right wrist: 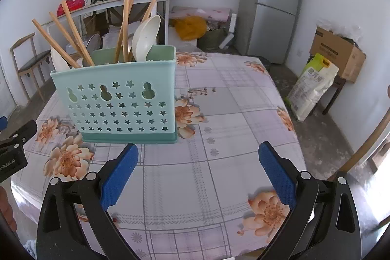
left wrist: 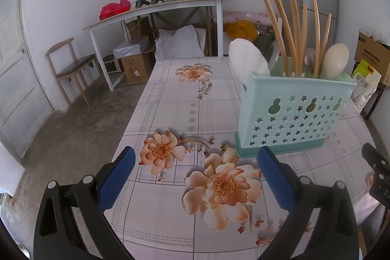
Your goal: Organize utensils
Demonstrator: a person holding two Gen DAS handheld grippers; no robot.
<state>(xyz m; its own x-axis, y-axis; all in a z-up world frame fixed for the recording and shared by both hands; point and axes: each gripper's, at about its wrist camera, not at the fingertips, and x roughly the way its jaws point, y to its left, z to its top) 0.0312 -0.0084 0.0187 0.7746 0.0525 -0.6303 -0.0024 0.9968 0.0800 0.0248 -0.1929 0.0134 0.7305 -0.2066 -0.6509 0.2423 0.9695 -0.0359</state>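
Both jaws released, utensil holder [right wrist: 121,104] beyond them, chopsticks [left wrist: 296,33], spoons [right wrist: 146,37] inside

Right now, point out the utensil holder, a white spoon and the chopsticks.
utensil holder [right wrist: 121,109]: right wrist view, on its star-punched front wall.
white spoon [right wrist: 145,37]: right wrist view, on the bowl.
chopsticks [left wrist: 296,35]: left wrist view, mid-shaft of one stick.

A pale green star-perforated utensil holder [right wrist: 121,104] stands upright on the worktop [right wrist: 219,138]. Wooden chopsticks [right wrist: 125,21] and white spoons [right wrist: 146,37] lean inside it.
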